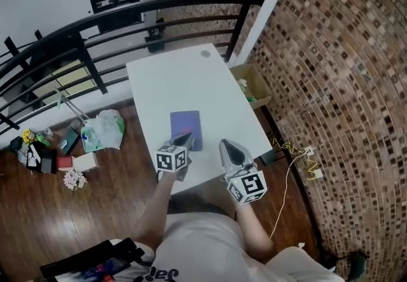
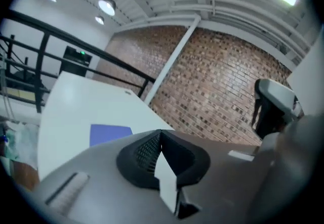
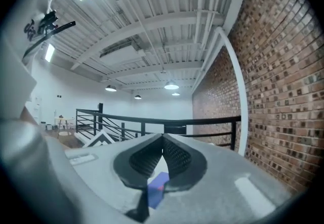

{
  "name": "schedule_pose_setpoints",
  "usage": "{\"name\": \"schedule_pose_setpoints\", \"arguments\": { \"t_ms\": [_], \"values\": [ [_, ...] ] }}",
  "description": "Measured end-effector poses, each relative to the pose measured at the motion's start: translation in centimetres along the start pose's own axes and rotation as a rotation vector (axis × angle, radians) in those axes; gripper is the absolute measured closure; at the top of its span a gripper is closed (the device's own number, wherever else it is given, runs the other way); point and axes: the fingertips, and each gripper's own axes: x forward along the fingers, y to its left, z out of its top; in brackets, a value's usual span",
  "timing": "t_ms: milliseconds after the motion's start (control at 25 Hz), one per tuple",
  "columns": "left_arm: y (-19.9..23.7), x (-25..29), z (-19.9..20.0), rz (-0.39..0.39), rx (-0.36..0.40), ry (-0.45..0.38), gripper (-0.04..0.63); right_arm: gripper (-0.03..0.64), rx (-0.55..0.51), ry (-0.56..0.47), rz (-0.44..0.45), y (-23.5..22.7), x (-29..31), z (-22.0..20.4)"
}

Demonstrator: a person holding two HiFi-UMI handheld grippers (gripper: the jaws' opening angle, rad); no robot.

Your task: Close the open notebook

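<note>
A purple notebook (image 1: pixel 186 126) lies flat on the white table (image 1: pixel 172 80), cover up, with no open pages showing. My left gripper (image 1: pixel 188 138) hovers over the notebook's near edge, its jaws shut with nothing between them. In the left gripper view the notebook (image 2: pixel 110 133) lies ahead and to the left of the gripper (image 2: pixel 161 135). My right gripper (image 1: pixel 224 144) is to the right of the notebook above the table's near right part, jaws shut and empty. The right gripper view points level at the railing; the gripper (image 3: pixel 162 137) shows a strip of the notebook (image 3: pixel 158 183) below its tips.
A black railing (image 1: pixel 127 23) runs behind the table. An open cardboard box (image 1: pixel 253 85) stands at the table's right, by the brick wall (image 1: pixel 343 70). Bags and small clutter (image 1: pixel 95 134) lie on the wooden floor to the left. A cable (image 1: pixel 294 166) trails at the right.
</note>
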Motion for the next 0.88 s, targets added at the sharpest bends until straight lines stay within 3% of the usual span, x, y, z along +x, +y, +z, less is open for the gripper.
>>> {"name": "schedule_pose_setpoints", "arguments": {
  "t_ms": [160,320,440,560,680,880],
  "values": [
    [-5.2,-8.7,1.7,0.029,0.102,-0.209,0.586,0.627,0.004,-0.084,0.13,2.9,-3.1,1.5],
    [-13.2,-15.6,1.3,0.156,0.242,-0.396,0.58,0.627,0.067,-0.082,0.208,3.7,-9.0,0.5],
    [-18.5,-18.6,-0.4,0.277,0.317,-0.404,0.578,0.627,0.143,0.02,0.19,3.3,-13.3,-1.7],
    [-22.8,-21.5,-1.3,0.368,0.407,-0.403,0.578,0.627,0.1,-0.012,0.179,4.0,-18.4,0.4],
    [-26.2,-24.1,0.6,0.397,0.462,-0.459,0.578,0.627,0.039,-0.072,0.196,5.1,-20.8,3.4],
    [-29.2,-25.7,0.5,0.386,0.471,-0.518,0.578,0.627,-0.009,-0.075,0.228,6.2,-22.9,4.5]
  ]
}}
